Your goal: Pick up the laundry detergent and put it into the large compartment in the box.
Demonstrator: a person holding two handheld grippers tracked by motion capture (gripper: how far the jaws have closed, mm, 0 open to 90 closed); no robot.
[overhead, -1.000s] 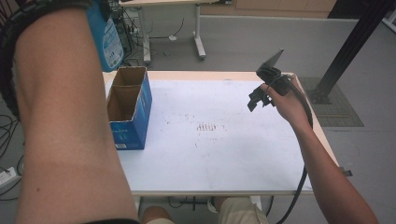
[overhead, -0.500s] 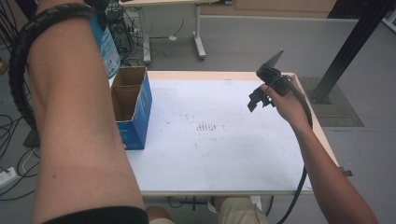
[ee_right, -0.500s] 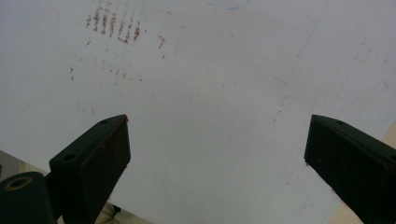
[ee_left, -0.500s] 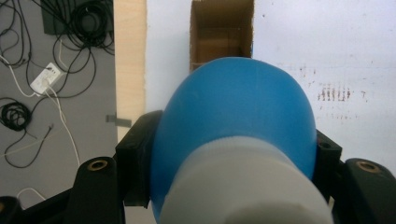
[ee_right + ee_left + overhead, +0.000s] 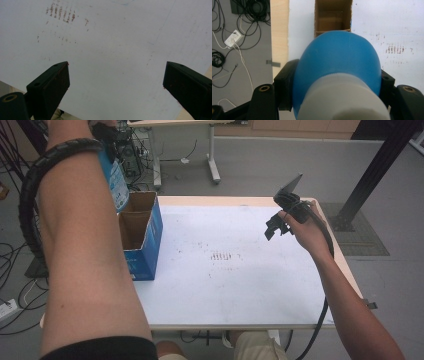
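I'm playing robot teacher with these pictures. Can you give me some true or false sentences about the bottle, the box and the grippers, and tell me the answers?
1. The left gripper is shut on a blue bottle. True.
2. The bottle lies on the table. False: it is held up in the air over the box.
3. The box is open at the top. True.
4. The right gripper holds a cup. False: its jaws stand open with nothing between them.
5. The box stands at the table's right edge. False: in the high view it is at the left edge.
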